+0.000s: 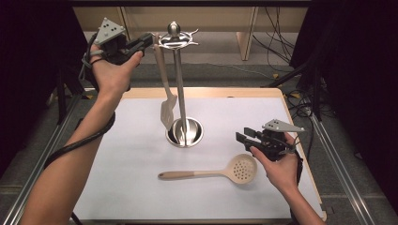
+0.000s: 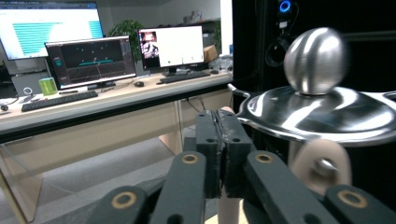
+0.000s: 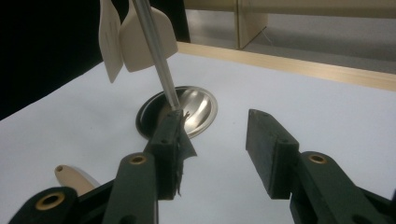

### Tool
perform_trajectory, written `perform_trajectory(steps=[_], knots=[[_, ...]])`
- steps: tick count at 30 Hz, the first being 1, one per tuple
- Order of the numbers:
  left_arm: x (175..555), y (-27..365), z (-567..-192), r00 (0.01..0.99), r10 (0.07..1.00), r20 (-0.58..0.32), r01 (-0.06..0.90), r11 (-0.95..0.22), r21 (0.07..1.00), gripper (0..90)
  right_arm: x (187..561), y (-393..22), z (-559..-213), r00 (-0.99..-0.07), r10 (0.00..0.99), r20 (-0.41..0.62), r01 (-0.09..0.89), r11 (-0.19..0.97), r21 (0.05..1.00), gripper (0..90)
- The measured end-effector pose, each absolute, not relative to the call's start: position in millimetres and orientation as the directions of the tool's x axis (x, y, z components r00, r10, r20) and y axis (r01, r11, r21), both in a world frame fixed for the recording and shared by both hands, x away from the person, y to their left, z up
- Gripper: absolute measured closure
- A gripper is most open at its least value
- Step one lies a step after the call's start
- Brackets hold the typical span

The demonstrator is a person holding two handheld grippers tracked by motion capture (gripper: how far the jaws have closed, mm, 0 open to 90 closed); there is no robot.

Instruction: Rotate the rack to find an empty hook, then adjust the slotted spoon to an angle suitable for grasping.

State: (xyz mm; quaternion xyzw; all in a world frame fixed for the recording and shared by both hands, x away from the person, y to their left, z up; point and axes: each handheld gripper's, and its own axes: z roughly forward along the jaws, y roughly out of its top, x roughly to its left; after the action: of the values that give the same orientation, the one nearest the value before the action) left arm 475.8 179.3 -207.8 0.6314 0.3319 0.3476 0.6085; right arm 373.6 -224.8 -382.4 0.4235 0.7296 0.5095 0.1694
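The bench is covered with a white sheet and edged with light wood. It is flanked by metal rails on a grey floor, where black cables are seen lying. Dark curtains are hung on both sides. In the left gripper view, a long wooden desk is seen with three lit monitors, two keyboards, a green cup and a plant behind.

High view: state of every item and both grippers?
Slotted spatula: hanging upright from the utensil stand, handle top between the jaws.
Skimmer spoon: flat on the table, untouched.
Left gripper: nearly shut at the spatula's handle.
Right gripper: open, empty.
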Motion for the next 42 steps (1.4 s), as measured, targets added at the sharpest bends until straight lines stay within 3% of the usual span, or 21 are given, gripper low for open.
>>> perform_trajectory(steps=[3,9,12,19,20,21,31,36,37,42], knots=[[466.4,186.4,-211.5,0.548,0.837,0.003,-0.007,0.001,1.0,75.5,375.4,-226.9,-384.0,-0.591,0.789,0.171,0.418,0.118,0.901,57.5],[439.9,196.4,-227.0,0.561,0.828,0.004,-0.003,-0.003,1.0,64.9,373.3,-226.6,-383.2,-0.571,0.791,0.221,0.469,0.093,0.878,57.3],[425.6,197.5,-238.3,0.576,0.817,0.013,0.005,-0.019,1.0,64.3,376.1,-229.9,-385.5,-0.588,0.793,0.16,0.426,0.136,0.894,57.2],[398.9,198.8,-270.9,0.608,0.794,0.011,0.046,-0.049,0.998,65.5,370.9,-232.9,-383.3,-0.549,0.808,0.215,0.478,0.092,0.873,57.2],[394.8,199.7,-277.8,0.611,0.791,0.015,0.058,-0.063,0.996,65.5,374.5,-235.5,-385.2,-0.572,0.803,0.166,0.423,0.116,0.899,57.2],[392.6,199.9,-281.8,0.614,0.789,0.009,0.066,-0.062,0.996,65.5,371.3,-236.4,-381.9,-0.553,0.81,0.196,0.466,0.105,0.879,57.2],[373.3,205.9,-327.7,0.616,0.788,0.0,0.112,-0.088,0.99,65.2,369.8,-237.5,-379.0,-0.552,0.81,0.198,0.46,0.098,0.882,57.4],[365.2,208.2,-343.6,0.614,0.79,-0.003,0.12,-0.09,0.989,60.7,371.3,-230.3,-376.0,-0.575,0.793,0.2,0.474,0.124,0.872,63.9],[364.1,208.7,-346.5,0.614,0.79,-0.001,0.125,-0.095,0.988,60.7,373.3,-230.9,-376.2,-0.597,0.786,0.162,0.446,0.158,0.881,65.1],[356.6,207.5,-361.7,0.633,0.774,-0.005,0.162,-0.127,0.979,63.1,374.8,-230.2,-379.3,-0.597,0.781,0.182,0.477,0.164,0.863,69.3]])
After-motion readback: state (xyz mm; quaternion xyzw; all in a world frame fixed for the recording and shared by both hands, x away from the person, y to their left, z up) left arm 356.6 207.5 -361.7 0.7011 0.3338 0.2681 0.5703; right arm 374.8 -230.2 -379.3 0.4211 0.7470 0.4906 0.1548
